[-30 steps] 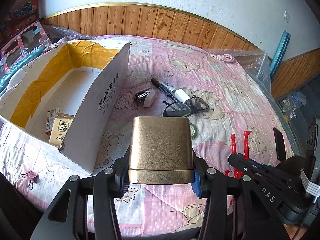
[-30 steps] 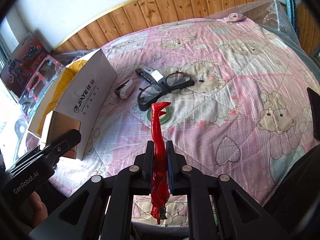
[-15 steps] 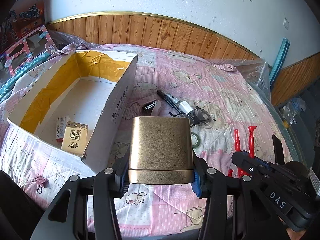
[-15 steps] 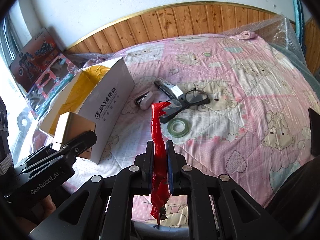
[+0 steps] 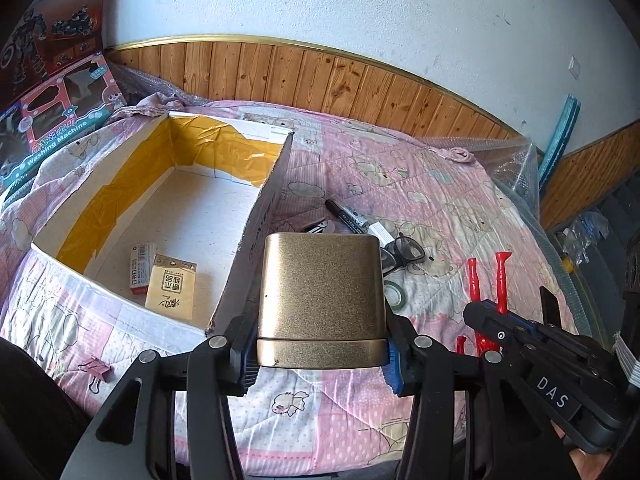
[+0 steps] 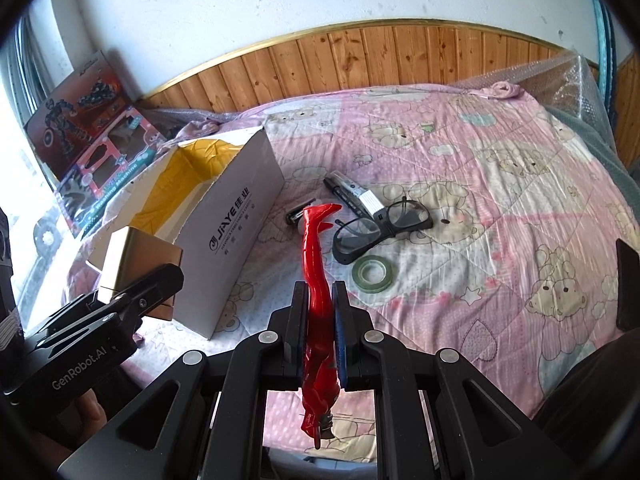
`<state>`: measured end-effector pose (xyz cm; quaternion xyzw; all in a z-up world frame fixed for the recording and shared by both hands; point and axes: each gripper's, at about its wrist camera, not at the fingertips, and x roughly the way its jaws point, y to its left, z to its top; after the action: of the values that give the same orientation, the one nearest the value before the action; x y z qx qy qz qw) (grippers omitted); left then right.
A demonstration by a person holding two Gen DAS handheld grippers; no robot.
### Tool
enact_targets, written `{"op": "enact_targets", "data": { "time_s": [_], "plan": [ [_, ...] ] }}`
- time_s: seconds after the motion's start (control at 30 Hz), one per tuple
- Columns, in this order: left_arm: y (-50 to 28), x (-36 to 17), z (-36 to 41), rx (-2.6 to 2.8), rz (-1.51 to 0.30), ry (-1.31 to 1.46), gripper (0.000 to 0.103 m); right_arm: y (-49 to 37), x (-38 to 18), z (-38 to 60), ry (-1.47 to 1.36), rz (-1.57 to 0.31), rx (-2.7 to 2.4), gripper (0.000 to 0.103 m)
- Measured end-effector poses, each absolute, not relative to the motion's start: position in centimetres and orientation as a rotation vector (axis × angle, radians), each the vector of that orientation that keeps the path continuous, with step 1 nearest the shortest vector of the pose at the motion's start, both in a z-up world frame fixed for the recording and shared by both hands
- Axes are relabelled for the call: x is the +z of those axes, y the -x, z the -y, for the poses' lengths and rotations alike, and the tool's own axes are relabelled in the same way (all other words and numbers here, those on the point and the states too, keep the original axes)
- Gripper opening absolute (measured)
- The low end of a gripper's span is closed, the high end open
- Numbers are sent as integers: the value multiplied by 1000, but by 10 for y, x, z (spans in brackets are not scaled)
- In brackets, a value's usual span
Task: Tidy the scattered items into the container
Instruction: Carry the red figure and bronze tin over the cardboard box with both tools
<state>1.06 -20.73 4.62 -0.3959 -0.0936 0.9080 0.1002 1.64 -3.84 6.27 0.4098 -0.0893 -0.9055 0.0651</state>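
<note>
Midway: two small packets (image 5: 162, 284) lie in the box (image 5: 256, 236); my left claw (image 5: 322, 354) clamps a gold case, right claw (image 6: 320, 344) clamps red pliers (image 6: 316, 280) — glasses (image 6: 380, 228), marker, tape wait on the bed

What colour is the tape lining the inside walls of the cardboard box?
Yellow, on the inner walls of the cardboard box; the left wrist view shows it best.

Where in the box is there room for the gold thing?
The cardboard box is bare along its yellow-taped far end and middle. Only the near corner is crowded, with two small packets. Outside, beside its right wall, the marker, glasses and tape roll crowd the quilt.
</note>
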Motion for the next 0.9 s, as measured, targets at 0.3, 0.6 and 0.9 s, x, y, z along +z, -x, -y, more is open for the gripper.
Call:
{"op": "enact_targets", "data": {
  "time_s": [0.3, 0.6, 0.9],
  "plan": [
    [-11, 53, 229, 2700, 345, 1147, 49, -14, 80, 60, -1194, 226, -2729, 12],
    [-10, 57, 255, 2716, 408, 1133, 49, -7, 92, 87, -1159, 182, -2711, 12],
    [-9, 57, 278, 2725, 465, 1132, 49, 1, 100, 110, -1143, 153, -2693, 12]
  ]
}}
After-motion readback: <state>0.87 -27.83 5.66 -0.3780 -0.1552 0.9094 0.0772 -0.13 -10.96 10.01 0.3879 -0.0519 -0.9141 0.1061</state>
